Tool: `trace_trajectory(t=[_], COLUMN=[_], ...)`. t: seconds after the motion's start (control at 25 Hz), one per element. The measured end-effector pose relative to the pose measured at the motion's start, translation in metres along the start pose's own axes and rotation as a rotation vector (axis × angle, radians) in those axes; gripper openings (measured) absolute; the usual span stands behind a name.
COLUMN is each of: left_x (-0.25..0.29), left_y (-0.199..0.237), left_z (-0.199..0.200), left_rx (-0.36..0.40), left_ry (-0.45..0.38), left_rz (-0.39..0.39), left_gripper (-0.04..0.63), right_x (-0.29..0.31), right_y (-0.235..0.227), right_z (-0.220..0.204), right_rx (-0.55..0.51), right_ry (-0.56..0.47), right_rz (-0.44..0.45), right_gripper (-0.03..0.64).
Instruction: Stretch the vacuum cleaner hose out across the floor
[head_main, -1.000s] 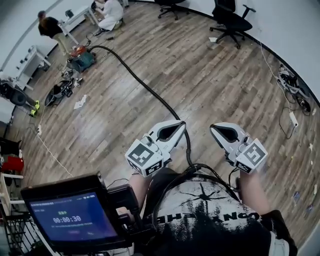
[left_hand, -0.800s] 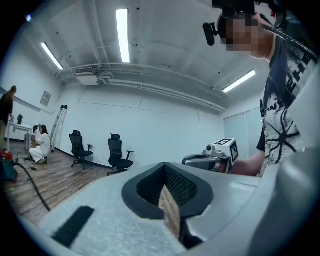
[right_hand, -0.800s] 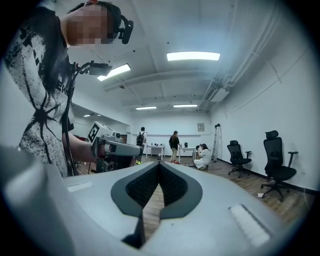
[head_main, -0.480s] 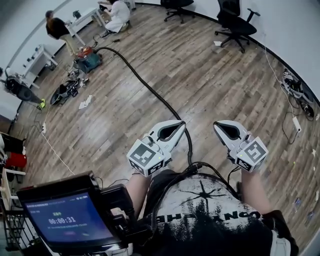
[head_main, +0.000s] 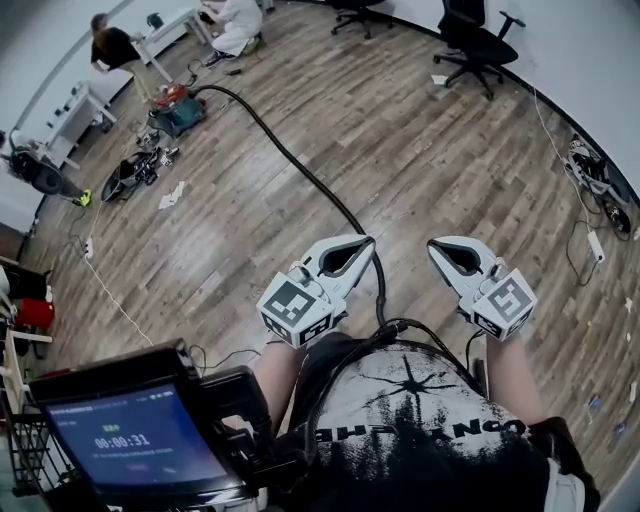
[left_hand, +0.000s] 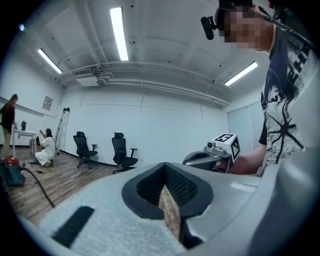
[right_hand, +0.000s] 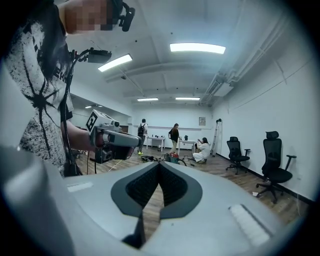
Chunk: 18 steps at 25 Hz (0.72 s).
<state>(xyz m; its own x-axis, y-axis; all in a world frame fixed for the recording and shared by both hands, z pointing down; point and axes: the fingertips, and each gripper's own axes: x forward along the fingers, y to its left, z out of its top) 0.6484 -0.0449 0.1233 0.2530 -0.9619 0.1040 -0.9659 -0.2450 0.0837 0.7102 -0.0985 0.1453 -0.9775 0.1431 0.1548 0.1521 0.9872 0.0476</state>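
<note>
The black vacuum hose (head_main: 290, 160) runs across the wood floor from the vacuum cleaner (head_main: 175, 108) at the far left toward me. It passes just right of my left gripper (head_main: 364, 243), and its near end is hidden behind the gripper and my body. Both grippers hang side by side above the floor, shut and empty, touching nothing. My right gripper (head_main: 434, 246) is right of the hose. The left gripper view shows the shut left gripper (left_hand: 163, 169), the hose (left_hand: 39, 186) and the right gripper (left_hand: 216, 153). The right gripper view shows the shut right gripper (right_hand: 159, 164).
Black office chairs (head_main: 475, 45) stand by the far wall. Two people (head_main: 115, 45) work at white desks (head_main: 75, 110) beyond the vacuum. Bags and papers (head_main: 130, 175) lie at the left, a white cord (head_main: 105, 290) nearer. A power strip with cables (head_main: 590, 240) lies at the right.
Both grippers stay shut and close to where they were. The head view has shifted a little, so the vacuum and the people sit slightly higher in the picture.
</note>
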Motion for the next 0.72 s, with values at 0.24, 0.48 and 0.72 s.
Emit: trace_trajectory(t=[0.24,0.48,0.72], left_x=[-0.0032,-0.0060,-0.0068], left_y=[0.0039,0.0033,0.0038], left_z=[-0.0042,-0.0050,-0.0045], left_rx=[-0.024,-0.035,-0.050], left_ry=[0.005,0.003,-0.004], left_rz=[0.013,0.017,0.018], left_gripper=[0.002,0.002,0.002], right_x=[0.0027,0.0045,0.0050], right_y=[0.0033,0.0061,0.0083], right_z=[-0.0018,-0.0035,-0.0030], right_rx=[-0.003,0.002,0.033], right_ry=[0.014,0.014,0.001], right_rz=[0.003,0.009,0.021], right_gripper=[0.006,0.006,0.006])
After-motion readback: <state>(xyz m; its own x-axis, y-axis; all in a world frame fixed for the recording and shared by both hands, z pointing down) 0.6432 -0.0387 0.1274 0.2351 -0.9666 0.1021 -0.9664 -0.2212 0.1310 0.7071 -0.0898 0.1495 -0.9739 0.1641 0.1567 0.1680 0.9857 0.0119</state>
